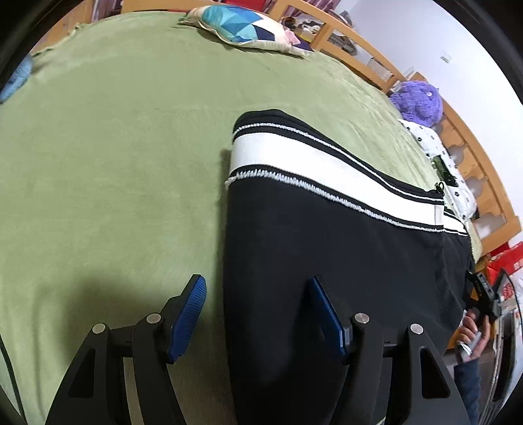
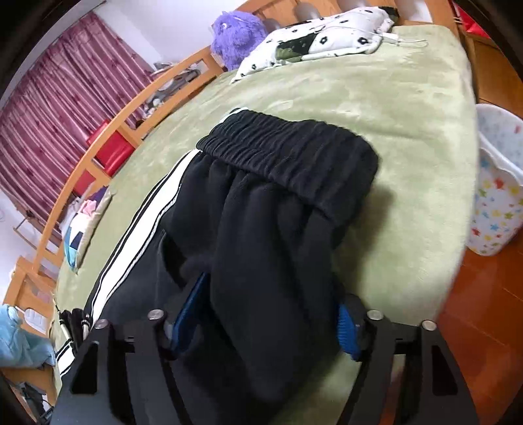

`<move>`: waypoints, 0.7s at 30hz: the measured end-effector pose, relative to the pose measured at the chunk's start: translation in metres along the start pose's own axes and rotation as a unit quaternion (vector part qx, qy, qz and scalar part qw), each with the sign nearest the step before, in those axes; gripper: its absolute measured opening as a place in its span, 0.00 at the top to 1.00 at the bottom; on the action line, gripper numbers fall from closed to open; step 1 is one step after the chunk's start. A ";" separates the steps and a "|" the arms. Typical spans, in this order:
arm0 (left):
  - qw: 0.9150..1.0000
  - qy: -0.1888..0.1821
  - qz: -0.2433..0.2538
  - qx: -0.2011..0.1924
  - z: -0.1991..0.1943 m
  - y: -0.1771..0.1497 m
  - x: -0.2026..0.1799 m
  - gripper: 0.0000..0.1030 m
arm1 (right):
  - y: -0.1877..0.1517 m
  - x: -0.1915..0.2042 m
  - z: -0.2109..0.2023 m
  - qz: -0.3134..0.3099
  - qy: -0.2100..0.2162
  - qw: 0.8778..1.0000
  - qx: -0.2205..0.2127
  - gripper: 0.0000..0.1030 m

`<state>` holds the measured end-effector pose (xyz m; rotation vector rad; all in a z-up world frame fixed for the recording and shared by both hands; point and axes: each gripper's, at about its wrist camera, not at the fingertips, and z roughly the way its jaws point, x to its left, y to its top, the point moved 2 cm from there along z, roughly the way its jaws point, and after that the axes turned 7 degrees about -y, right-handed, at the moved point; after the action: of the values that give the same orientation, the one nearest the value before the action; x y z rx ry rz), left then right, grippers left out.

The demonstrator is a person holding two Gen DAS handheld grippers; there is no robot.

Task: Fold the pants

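Black pants point(image 1: 327, 248) with a white side stripe lie on a green bed point(image 1: 114, 147). In the left wrist view my left gripper point(image 1: 258, 294) is open over the pants' left edge, its left finger over the blanket and its right finger over the black cloth. In the right wrist view the pants point(image 2: 268, 202) lie with the elastic waistband point(image 2: 294, 157) at the far end. My right gripper point(image 2: 271, 307) is open, with a thick bunch of black cloth lying between its blue pads.
A blue patterned pillow point(image 1: 242, 29) lies at the far end of the bed. A purple plush toy point(image 2: 235, 36) and a white flowered pillow point(image 2: 320, 36) sit by the wooden bed frame point(image 2: 108, 137). A star-patterned bin point(image 2: 497, 183) stands on the floor at the right.
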<state>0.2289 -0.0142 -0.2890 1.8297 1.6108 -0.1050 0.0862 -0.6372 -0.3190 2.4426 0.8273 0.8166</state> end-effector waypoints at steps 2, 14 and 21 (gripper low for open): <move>1.000 -0.009 0.013 -0.007 0.005 0.004 -0.001 0.39 | 0.005 0.003 0.008 -0.012 0.005 1.000 -0.011 0.24; 0.997 -0.073 -0.004 -0.021 -0.010 0.027 -0.022 0.90 | 0.026 0.075 -0.027 -0.044 0.013 0.999 -0.024 0.85; 0.995 -0.074 0.024 -0.069 -0.067 0.050 -0.037 0.90 | 0.029 0.180 -0.110 -0.129 0.061 0.985 -0.100 0.85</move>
<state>0.2406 -0.0091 -0.1986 1.7117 1.4365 -0.1020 0.1430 -0.5178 -0.1517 2.0757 1.0270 0.9084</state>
